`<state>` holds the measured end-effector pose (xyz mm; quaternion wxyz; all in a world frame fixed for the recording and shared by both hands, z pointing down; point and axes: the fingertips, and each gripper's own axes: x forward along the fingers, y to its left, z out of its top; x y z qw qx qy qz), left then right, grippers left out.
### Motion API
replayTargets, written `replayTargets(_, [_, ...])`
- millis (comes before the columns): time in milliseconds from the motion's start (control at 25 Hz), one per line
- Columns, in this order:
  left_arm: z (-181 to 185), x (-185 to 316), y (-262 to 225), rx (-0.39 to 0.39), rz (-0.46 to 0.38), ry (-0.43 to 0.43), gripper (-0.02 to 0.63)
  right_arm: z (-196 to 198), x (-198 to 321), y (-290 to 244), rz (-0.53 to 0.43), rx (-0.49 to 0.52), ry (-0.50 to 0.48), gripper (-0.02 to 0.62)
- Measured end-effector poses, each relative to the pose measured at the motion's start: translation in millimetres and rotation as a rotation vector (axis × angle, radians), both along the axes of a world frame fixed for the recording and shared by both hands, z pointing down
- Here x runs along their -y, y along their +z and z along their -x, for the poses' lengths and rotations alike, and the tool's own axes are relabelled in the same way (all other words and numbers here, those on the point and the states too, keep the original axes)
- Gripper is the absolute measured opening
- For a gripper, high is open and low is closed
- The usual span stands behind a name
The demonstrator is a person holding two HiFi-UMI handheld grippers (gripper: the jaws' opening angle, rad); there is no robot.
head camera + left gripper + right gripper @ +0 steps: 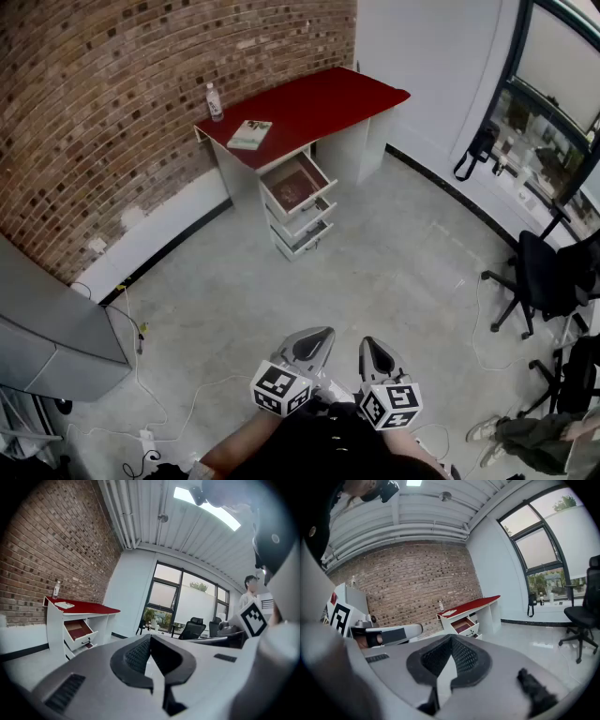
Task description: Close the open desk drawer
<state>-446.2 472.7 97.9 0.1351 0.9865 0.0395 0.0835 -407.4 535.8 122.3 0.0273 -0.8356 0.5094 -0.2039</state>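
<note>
The left gripper [317, 336] and the right gripper [373, 347] each had a smooth pale-grey shell that tapered to a rounded nose. Their jaws were lined with black pads [137, 654] of fine ribbed texture, and a dark slotted grille [65, 692] was set into the left shell. Behind each shell sat a white cube [279, 389] printed with black square markers, and the person wore a black garment [328, 439].

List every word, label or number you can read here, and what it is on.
No text is readable.
Booklet on the red desk: print too small.
Bottle label: too small.
Marker cubes: patterns only, no letters.
</note>
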Motion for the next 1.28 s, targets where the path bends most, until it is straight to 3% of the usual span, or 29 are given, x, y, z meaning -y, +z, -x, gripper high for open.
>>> replayTargets(160, [0, -7, 4, 0.009, -0.028, 0.049, 0.009, 0, 4, 4, 0.005, 0.008, 0.013, 0.006])
replayTargets(640, [9, 5, 7, -0.006, -0.004, 0.111, 0.009, 7, 23, 5, -0.005, -0.004, 0.067, 0.006])
replayTargets(1280, [18, 41, 9, -0.009, -0.006, 0.049, 0.009, 8, 61, 6, 0.000, -0.015, 0.028, 0.006])
